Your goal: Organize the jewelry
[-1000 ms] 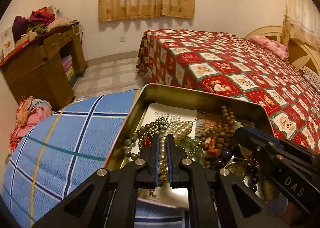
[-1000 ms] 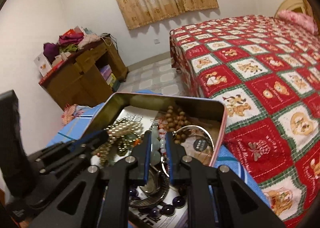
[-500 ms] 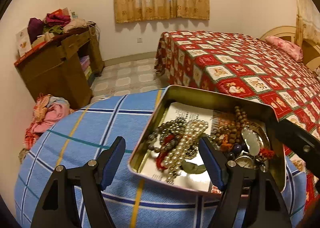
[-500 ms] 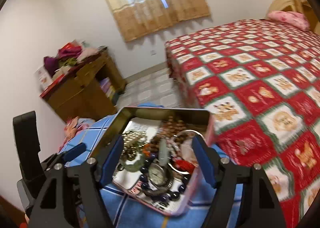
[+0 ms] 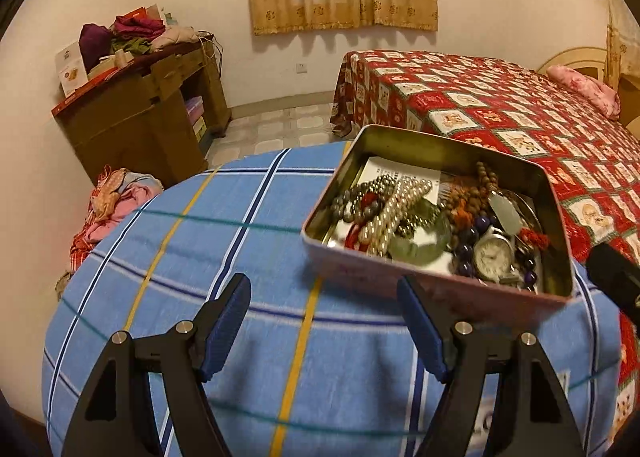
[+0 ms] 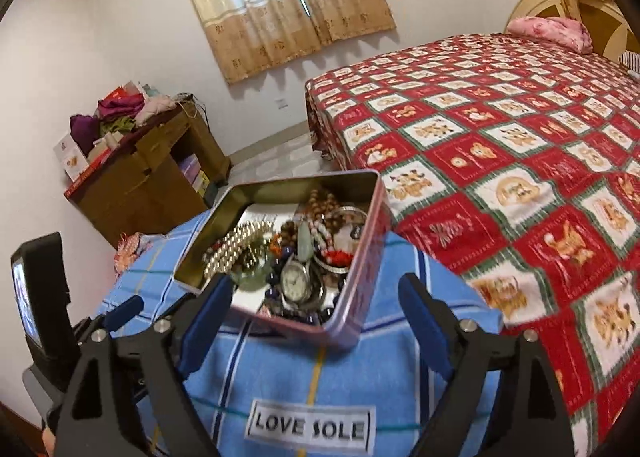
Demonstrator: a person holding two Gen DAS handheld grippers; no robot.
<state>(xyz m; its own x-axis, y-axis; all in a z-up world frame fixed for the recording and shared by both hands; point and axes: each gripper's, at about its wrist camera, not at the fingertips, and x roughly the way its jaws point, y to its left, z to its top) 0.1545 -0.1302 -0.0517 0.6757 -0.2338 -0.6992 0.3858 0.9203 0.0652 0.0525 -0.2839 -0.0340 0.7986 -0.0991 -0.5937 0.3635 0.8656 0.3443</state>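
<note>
An open metal tin (image 5: 448, 147) with pink outer walls sits on a blue checked cloth (image 5: 224, 241). It holds a pearl strand (image 5: 394, 209), dark bead strands, brown wooden beads (image 5: 486, 177), a green bangle (image 5: 424, 245), a jade pendant (image 5: 506, 213) and a wristwatch (image 5: 493, 257). My left gripper (image 5: 324, 331) is open and empty, held back in front of the tin. My right gripper (image 6: 314, 323) is open and empty, in front of the tin (image 6: 364, 257). The watch (image 6: 295, 283) and pearls (image 6: 236, 247) show there too.
A bed with a red patchwork cover (image 5: 520, 109) lies right of the cloth. A wooden desk (image 5: 148, 117) piled with clothes stands at the back left wall. A bundle of clothes (image 5: 108, 205) lies on the floor. The cloth carries a "LOVE SOLE" label (image 6: 310, 427).
Both grippers were shut on jewelry inside the tin; the left on the pearl strand, the right on the jade pendant. Both have opened, let go and drawn back out of the tin.
</note>
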